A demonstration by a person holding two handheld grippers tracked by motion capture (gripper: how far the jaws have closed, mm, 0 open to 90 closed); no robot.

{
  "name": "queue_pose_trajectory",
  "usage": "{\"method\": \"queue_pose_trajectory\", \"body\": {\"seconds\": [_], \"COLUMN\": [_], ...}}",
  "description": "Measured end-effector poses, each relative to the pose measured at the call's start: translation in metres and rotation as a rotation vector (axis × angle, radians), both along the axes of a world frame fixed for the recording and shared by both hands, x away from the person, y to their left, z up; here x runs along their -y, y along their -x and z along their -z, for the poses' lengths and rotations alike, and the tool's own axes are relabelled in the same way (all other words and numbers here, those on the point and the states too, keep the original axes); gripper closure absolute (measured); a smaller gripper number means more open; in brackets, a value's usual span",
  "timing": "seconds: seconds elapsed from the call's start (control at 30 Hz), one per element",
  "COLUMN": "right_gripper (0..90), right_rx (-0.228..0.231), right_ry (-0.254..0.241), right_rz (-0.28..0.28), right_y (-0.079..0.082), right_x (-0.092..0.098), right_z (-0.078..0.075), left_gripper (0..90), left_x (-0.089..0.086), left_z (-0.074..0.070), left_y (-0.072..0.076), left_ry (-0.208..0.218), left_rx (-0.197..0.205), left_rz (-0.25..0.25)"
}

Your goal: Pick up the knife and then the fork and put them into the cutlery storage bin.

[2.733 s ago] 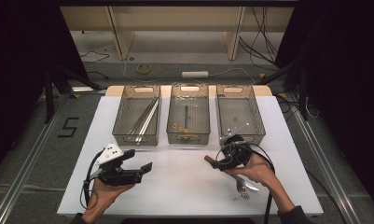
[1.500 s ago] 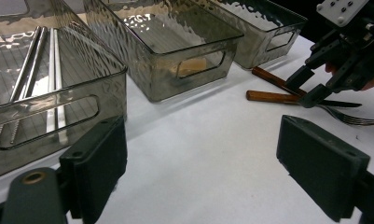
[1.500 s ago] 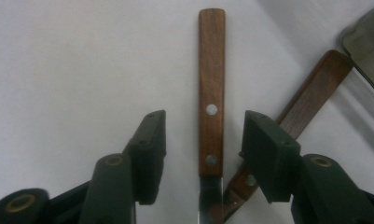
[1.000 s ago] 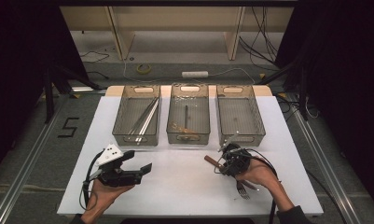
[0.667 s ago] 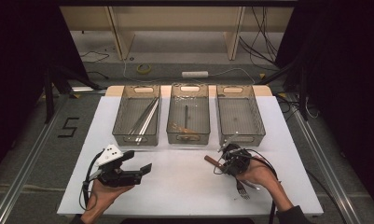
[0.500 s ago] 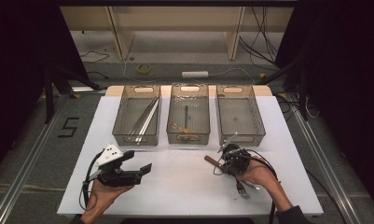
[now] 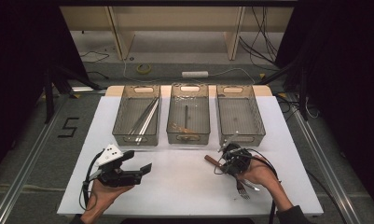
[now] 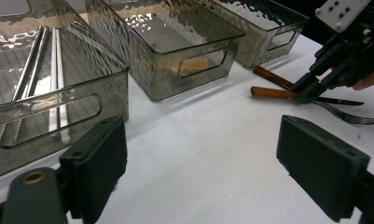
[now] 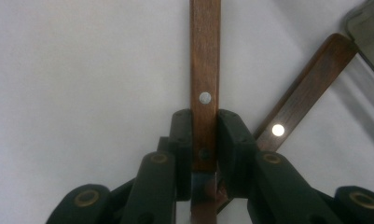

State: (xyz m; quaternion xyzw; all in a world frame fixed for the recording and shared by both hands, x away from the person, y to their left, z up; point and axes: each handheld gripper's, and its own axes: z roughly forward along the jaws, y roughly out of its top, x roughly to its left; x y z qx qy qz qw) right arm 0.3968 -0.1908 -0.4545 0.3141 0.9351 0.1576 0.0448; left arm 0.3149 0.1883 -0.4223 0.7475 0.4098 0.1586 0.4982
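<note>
in the high view, at lower right of the frame, the right gripper (image 7: 232, 158) is pressed down over cutlery on the white worktop (image 7: 184, 186). its fingers (image 9: 233, 140) have just been closing and, in the right gripper view, are clamped on either side of a wooden knife handle (image 9: 204, 70) that runs straight up the middle of the frame. a second wooden handle (image 9: 306, 98) lies slanted to the right of it, its lower end passing behind the fingers. in the high view a fork (image 7: 241, 188) lies just below the right hand, tines toward the bottom edge.

at lower left of the high view, the left gripper (image 7: 139, 171) hovers above the worktop with its fingers (image 8: 98, 158) spread wide and nothing between them.

farther up the frame, three clear bins stand side by side. the left bin (image 7: 121, 122) holds long metal rods (image 7: 145, 120). the middle bin (image 7: 172, 122) holds a dark utensil and something with a wooden part; detail too small to tell. the right bin (image 7: 257, 122) sits just above the right gripper.
</note>
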Motion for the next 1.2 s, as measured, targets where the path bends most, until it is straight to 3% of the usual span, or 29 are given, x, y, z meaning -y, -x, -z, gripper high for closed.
{"method": "queue_pose_trajectory", "body": {"seconds": [0.33, 0.63, 1.0, 1.2], "right_gripper": [77.6, 77.5, 77.4, 77.5], "right_rx": [0.034, 0.064, 0.161, 0.211], "right_ry": [-0.090, -0.260, -0.386, -0.418], "right_rz": [0.034, 0.095, 0.202, 0.244], "right_y": [0.000, -0.008, -0.034, -0.052], "right_x": [0.009, 0.030, 0.053, 0.058], "right_z": [-0.018, -0.045, -0.074, -0.091], "left_gripper": [15.8, 15.8, 15.8, 15.8], "left_x": [0.000, 0.000, -0.002, -0.002], "left_z": [0.000, 0.001, 0.001, 0.000], "left_y": [0.000, -0.001, -0.001, -0.001], "left_ry": [0.000, 0.012, 0.025, 0.027], "left_rx": [-0.002, -0.008, -0.003, 0.000], "left_rz": [-0.001, -0.009, -0.018, -0.017]}}
